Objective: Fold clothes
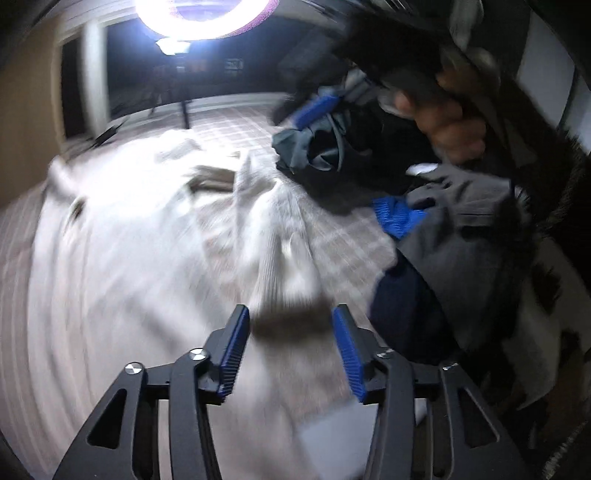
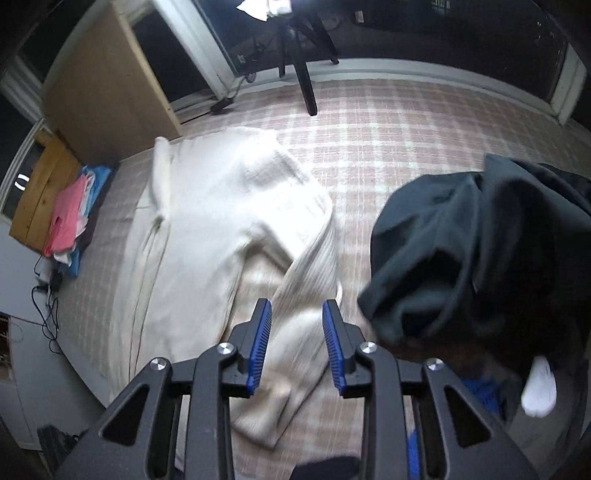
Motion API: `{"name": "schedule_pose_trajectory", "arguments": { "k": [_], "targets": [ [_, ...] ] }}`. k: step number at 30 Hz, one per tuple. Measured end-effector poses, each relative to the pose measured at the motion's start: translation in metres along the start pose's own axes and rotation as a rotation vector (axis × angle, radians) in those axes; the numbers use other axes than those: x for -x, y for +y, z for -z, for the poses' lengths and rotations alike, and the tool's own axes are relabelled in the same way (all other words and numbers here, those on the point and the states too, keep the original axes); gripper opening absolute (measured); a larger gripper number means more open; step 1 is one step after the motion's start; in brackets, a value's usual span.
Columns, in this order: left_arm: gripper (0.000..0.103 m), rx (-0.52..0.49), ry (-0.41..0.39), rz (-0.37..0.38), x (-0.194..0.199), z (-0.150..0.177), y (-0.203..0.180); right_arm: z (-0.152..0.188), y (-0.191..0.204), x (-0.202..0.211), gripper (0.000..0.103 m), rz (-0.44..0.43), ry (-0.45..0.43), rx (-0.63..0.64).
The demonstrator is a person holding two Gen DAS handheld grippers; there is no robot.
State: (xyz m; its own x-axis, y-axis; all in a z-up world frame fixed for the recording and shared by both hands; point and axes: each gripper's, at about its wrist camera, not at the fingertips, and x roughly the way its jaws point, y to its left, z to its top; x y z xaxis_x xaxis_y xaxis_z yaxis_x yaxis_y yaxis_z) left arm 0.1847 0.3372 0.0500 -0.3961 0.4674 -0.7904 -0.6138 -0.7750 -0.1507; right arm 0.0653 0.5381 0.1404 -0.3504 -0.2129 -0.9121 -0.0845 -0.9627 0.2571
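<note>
A white knit sweater (image 2: 229,221) lies spread on the checked bed cover (image 2: 388,147); it also shows, blurred, in the left wrist view (image 1: 129,240). My left gripper (image 1: 290,332) is open and empty just above the sweater. My right gripper (image 2: 297,332) is open and empty above a sweater sleeve (image 2: 295,295). In the left wrist view the right gripper's blue fingers (image 1: 317,109) stand apart beside a dark green garment (image 1: 314,147). The dark garment (image 2: 480,251) is bunched at the right of the bed.
A pile of pink and blue clothes (image 2: 70,221) sits off the bed at the left by a wooden cabinet (image 2: 110,85). A tripod leg (image 2: 306,85) stands at the far edge. A ring light (image 1: 207,18) glares overhead. A white sock (image 2: 539,387) lies at the right.
</note>
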Motion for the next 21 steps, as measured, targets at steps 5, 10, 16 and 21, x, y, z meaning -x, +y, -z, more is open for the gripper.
{"name": "schedule_pose_trajectory", "arguments": {
  "k": [5, 10, 16, 21],
  "targets": [
    [0.045, -0.009, 0.101, -0.047, -0.066, -0.027, 0.001, -0.045, -0.011, -0.053, 0.038, 0.029, 0.040, 0.020],
    [0.003, 0.103, 0.083, 0.030, -0.068, -0.027, 0.017, -0.086, -0.012, -0.101, 0.038, 0.116, 0.078, 0.069],
    [0.003, 0.174, -0.058, 0.130, -0.006, -0.014, 0.019, -0.111, -0.020, -0.144, 0.038, 0.070, 0.157, 0.078],
    [0.003, 0.153, -0.100, 0.154, 0.030, -0.003, 0.013, -0.118, -0.018, -0.150, 0.038, 0.089, 0.151, 0.110]
  ]
}}
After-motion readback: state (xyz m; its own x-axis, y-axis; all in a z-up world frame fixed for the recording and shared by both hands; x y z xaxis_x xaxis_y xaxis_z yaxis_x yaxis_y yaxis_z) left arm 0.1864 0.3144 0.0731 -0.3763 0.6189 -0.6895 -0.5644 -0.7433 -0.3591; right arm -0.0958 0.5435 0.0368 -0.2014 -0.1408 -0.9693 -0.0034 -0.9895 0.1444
